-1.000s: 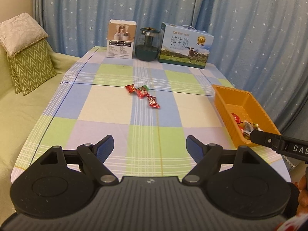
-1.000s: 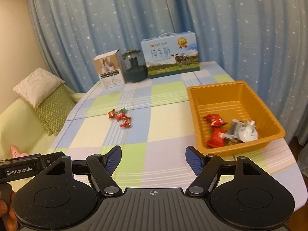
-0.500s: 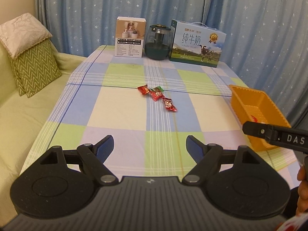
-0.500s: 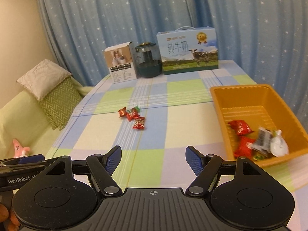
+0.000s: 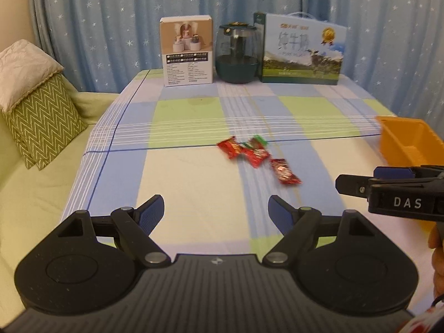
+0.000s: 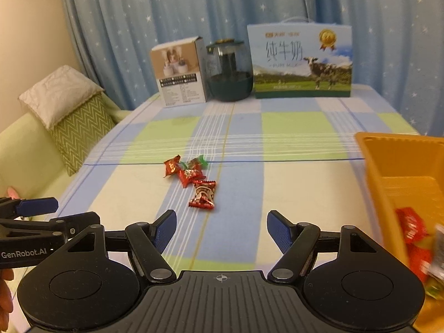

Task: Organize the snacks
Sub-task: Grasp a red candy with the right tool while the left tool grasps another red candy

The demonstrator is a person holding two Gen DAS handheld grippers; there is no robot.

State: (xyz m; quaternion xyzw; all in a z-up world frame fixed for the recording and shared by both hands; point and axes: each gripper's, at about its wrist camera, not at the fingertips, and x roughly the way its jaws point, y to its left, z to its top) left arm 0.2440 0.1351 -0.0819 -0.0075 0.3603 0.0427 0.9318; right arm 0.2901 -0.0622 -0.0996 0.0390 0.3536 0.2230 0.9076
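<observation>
Left gripper [image 5: 216, 213]: jaws released, empty, now nearer the candies.
Right gripper [image 6: 221, 231]: jaws released, empty, swung left off the tray.
Candies [image 6: 191, 179]: loose mid-tabletop [image 6: 291, 188], larger than before.
Orange tray [image 6: 388, 172]: right edge, snacks inside.

Both grippers have swung left and moved in toward the loose candies over the last second. In the left wrist view the 4 wrapped candies [image 5: 256, 156] sit larger and nearer than before, and the orange tray [image 5: 408, 141] has slid out to the far right edge, with only its far-left corner showing. The right gripper [image 5: 358, 184] reaches farther into that view from the right. In the right wrist view the candies [image 6: 193, 179] lie just ahead of the right gripper [image 6: 222, 229], the tray [image 6: 388, 166] is cut off at the right, and the left gripper [image 6: 38, 213] now juts in at the left.
</observation>
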